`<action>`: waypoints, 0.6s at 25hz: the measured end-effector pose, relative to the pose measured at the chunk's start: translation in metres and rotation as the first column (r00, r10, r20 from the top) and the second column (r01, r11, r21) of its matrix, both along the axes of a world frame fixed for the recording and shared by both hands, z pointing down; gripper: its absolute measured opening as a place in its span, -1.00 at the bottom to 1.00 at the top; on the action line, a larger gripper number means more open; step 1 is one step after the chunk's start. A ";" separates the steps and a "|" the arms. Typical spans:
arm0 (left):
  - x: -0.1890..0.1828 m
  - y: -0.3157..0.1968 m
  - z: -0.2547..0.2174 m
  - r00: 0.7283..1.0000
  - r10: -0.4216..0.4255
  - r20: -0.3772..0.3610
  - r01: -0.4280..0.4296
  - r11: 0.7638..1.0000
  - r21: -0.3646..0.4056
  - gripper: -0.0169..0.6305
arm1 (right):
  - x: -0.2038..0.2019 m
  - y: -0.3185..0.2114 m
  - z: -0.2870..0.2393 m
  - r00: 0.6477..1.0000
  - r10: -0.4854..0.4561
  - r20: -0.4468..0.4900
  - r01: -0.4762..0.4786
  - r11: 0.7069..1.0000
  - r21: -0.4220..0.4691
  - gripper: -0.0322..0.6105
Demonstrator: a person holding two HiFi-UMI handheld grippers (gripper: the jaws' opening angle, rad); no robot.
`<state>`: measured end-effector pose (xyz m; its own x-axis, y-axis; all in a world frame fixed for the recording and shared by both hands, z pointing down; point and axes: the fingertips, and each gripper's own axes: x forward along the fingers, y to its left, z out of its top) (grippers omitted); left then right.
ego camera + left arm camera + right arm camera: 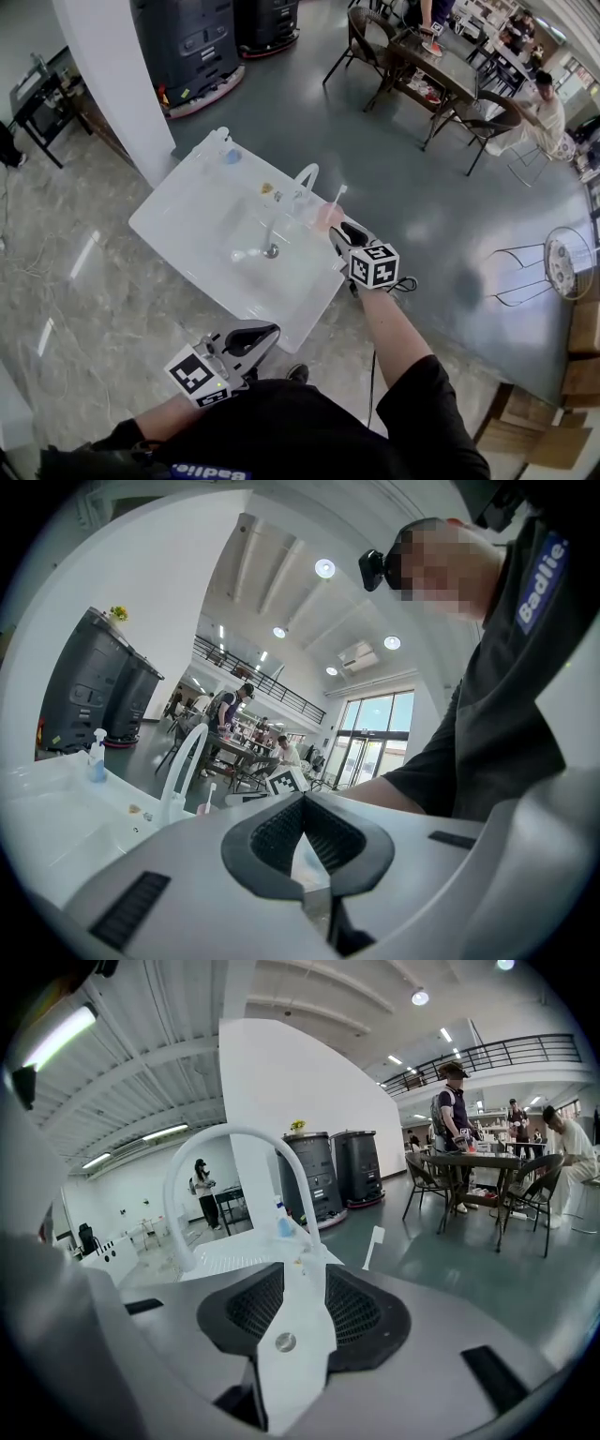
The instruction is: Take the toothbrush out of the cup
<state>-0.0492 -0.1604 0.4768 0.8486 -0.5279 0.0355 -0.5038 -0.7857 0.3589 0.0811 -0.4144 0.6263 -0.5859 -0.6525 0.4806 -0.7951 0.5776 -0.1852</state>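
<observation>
- R gripper (302,1274): jaws apart, nothing clamped. Only white sink top shows in the gap.
- Head view: its tips are just beside the cup (326,218), on the person's side. Can't tell if they touch it.
- L gripper (305,803): jaw tips pressed together, empty. It's held low by the person's body, well apart from the sink (187,217).
- Cup: small, pinkish, upright at the sink's right edge, near the tap (306,176). Holds the toothbrush (338,195); nothing else seen in it.
- Sink bowl: drain (272,251) in the middle w/ a small white item beside it, too small to ID.
- Bottle (228,150) w/ blue on it stands at the far corner of the sink top.
- Toothbrush: white, thin, head up, slightly tilted. It's in the cup, not taken out.
- R gripper view: only the brush head pokes up past the right jaw, and the cup is hidden behind the gripper body. Tap arch stands left of centre, bottle behind it.
- L gripper view: cup + brush seen side-on beyond the tap, w/ R gripper's marker cube (289,780) near them.
- Head view alone shows both grippers together and the bowl's inside.
</observation>
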 end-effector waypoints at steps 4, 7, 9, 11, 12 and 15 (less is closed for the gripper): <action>0.000 -0.003 0.003 1.000 -0.003 0.002 0.003 1.000 -0.001 -0.95 | 0.003 -0.018 0.012 1.000 0.024 -0.007 -0.025 0.999 -0.025 -0.46; 0.000 -0.004 0.002 1.000 -0.001 0.003 0.001 1.000 0.001 -0.95 | 0.007 -0.032 0.020 0.999 0.051 -0.012 -0.051 0.997 -0.049 -0.40; 0.000 -0.004 0.003 1.000 0.003 0.006 -0.003 1.000 -0.001 -0.95 | 0.010 -0.042 0.026 0.998 0.066 -0.021 -0.067 0.996 -0.062 -0.36; -0.001 -0.003 0.006 1.000 0.006 0.010 -0.006 1.000 -0.009 -0.95 | 0.012 -0.052 0.031 0.996 0.085 -0.025 -0.086 0.994 -0.072 -0.34; -0.001 -0.003 0.008 1.000 0.008 0.011 -0.008 1.000 -0.014 -0.95 | 0.014 -0.058 0.033 0.995 0.097 -0.022 -0.099 0.992 -0.075 -0.34; -0.003 -0.004 0.013 1.000 0.013 0.015 -0.012 1.000 -0.025 -0.95 | 0.017 -0.074 0.041 0.990 0.141 -0.002 -0.141 0.986 -0.087 -0.34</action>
